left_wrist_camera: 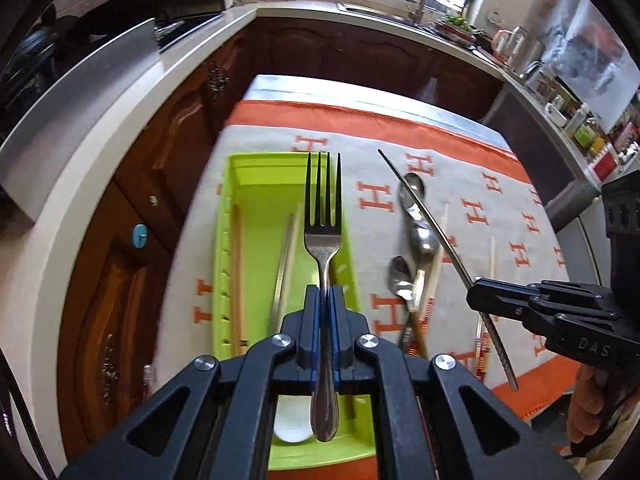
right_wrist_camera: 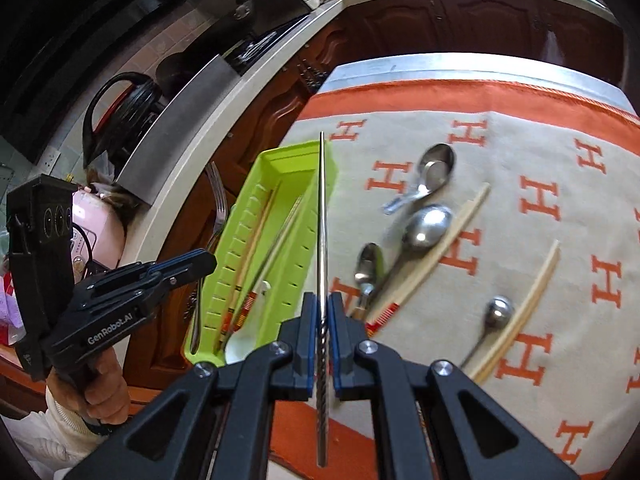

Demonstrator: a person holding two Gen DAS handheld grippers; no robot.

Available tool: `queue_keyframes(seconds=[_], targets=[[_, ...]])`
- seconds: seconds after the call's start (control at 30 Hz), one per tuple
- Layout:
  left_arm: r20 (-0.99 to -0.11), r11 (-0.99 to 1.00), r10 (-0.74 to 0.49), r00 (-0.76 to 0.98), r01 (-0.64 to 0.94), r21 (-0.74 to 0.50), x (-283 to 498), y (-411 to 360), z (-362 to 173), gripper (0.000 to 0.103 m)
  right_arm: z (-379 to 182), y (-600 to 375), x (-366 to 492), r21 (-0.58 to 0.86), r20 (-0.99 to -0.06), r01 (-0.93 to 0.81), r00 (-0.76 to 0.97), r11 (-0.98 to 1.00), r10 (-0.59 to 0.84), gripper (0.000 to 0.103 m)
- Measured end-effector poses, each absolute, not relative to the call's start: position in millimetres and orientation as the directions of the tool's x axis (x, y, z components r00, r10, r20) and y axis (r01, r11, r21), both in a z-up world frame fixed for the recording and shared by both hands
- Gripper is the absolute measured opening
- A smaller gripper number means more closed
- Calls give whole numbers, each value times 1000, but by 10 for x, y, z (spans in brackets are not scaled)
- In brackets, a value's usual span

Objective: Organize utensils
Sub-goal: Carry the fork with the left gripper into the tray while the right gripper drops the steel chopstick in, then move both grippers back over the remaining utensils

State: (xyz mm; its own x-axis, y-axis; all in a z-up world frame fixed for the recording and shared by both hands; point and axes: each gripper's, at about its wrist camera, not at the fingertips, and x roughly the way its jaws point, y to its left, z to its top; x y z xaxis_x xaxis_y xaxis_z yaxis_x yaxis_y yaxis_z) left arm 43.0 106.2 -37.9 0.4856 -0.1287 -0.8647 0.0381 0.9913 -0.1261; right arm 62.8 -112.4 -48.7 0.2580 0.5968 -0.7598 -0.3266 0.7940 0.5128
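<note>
My left gripper (left_wrist_camera: 324,294) is shut on a steel fork (left_wrist_camera: 323,216), held above the lime-green utensil tray (left_wrist_camera: 224,240), tines pointing away. The fork also shows in the right wrist view (right_wrist_camera: 218,208). My right gripper (right_wrist_camera: 323,300) is shut on a metal chopstick (right_wrist_camera: 322,208) with a twisted handle, held above the cloth just right of the tray (right_wrist_camera: 304,248). The same chopstick shows in the left wrist view (left_wrist_camera: 424,216). The tray holds chopsticks (right_wrist_camera: 256,256) and a white spoon (left_wrist_camera: 292,420).
On the orange-and-cream H-patterned cloth (right_wrist_camera: 540,200) lie several steel spoons (right_wrist_camera: 428,228), a small ladle (right_wrist_camera: 496,312) and two wooden chopsticks (right_wrist_camera: 532,292). Brown cabinets (left_wrist_camera: 160,168) and a white counter (left_wrist_camera: 132,92) run along the left and far sides.
</note>
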Motion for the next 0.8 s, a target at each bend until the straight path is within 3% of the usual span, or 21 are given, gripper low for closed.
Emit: queue_keyframes(seconds=[0.17,0.47,0.7,0.8], targets=[[-880,996,-66,471,-19,-85,450,1291,-540,2,-533,-543,754,546,-763,-335,180,768,621,6],[-905,995,-84,416,-13,-99,487,1267,-893,3,-794,-160,825,529,-812,-246,130,812,569,7],[-897,997,-68,436,-3,-76,459,1244,-845,26,-816,-192,795,517,-823,-239,126,822,554,9],[-897,996,-75,436,-4,-85,443,1249,-817,29,-757,-269,761,498,-824,-262,154,827,545,9]])
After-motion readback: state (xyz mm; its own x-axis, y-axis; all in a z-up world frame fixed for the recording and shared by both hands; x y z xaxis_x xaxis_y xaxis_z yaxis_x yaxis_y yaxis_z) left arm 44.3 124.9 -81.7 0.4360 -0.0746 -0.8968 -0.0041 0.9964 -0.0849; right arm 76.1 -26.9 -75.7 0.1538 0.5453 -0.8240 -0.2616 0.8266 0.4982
